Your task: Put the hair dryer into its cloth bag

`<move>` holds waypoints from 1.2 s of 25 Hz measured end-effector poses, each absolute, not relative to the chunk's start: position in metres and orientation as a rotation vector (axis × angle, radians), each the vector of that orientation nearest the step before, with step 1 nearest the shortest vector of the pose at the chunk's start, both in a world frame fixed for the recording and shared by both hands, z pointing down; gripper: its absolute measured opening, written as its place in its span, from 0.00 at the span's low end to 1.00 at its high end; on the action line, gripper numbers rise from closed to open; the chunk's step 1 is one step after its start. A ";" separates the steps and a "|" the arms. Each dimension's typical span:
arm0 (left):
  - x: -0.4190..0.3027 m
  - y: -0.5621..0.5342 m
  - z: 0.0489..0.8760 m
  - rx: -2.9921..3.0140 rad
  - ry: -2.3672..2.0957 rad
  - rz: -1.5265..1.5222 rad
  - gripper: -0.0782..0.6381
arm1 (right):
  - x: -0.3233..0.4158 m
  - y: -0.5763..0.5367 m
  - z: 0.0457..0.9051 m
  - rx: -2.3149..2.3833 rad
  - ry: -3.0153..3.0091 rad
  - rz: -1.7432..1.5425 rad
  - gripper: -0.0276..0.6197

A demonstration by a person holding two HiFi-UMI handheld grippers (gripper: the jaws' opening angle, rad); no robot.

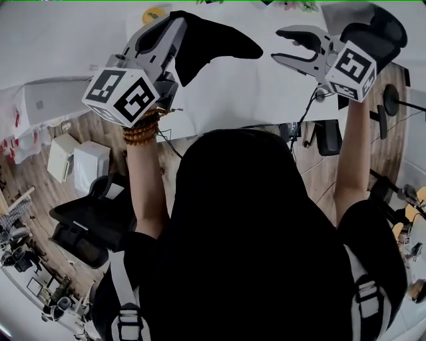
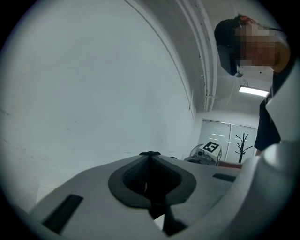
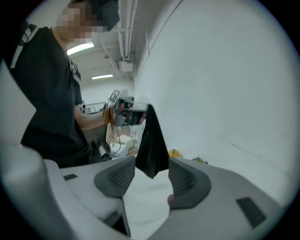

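Observation:
The black cloth bag (image 1: 206, 43) hangs from my left gripper (image 1: 180, 23), which is raised at the upper left of the head view and is shut on the bag's edge. In the left gripper view the jaws (image 2: 150, 159) are pressed together with dark cloth between them. My right gripper (image 1: 278, 45) is raised at the upper right, open, with nothing between its fingers. In the right gripper view the bag (image 3: 152, 145) dangles beyond the open jaws (image 3: 147, 180), apart from them. No hair dryer shows in any view.
A white table (image 1: 233, 93) lies under both grippers, with a small yellow object (image 1: 154, 13) at its far side. A black office chair (image 1: 86, 220) and white boxes (image 1: 90, 163) stand on the floor at the left; a black stool (image 1: 329, 136) and cables are at the right.

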State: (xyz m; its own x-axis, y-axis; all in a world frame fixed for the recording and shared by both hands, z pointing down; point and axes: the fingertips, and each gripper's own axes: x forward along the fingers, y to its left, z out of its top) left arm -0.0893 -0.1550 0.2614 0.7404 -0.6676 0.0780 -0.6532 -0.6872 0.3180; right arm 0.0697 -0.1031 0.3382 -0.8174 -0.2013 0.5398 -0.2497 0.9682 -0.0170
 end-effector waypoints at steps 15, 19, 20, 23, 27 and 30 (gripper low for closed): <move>-0.122 -0.147 0.271 2.507 -1.130 -0.088 0.15 | -0.067 -0.103 0.348 0.333 -2.663 0.119 0.16; -0.121 -0.146 0.280 2.473 -1.108 -0.116 0.15 | -0.060 -0.091 0.347 0.263 -2.702 0.271 0.11; -0.123 -0.147 0.284 2.459 -1.098 -0.127 0.15 | -0.056 -0.091 0.344 0.269 -2.724 0.318 0.10; -0.133 -0.145 0.300 2.415 -1.077 -0.122 0.15 | -0.047 -0.093 0.332 0.297 -2.815 0.468 0.10; -0.140 -0.138 0.333 2.395 -1.109 -0.001 0.15 | -0.044 -0.093 0.314 0.311 -2.911 0.586 0.10; -0.139 -0.133 0.352 2.362 -1.104 0.002 0.15 | -0.046 -0.091 0.309 0.314 -2.923 0.569 0.10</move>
State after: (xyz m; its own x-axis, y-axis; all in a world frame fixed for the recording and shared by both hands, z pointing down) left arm -0.1389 -0.1328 0.3524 0.6663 -0.7134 0.2171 -0.7143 -0.5268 0.4607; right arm -0.0463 -0.0913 0.3091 -0.9672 -0.1759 0.1833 -0.2318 0.9063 -0.3534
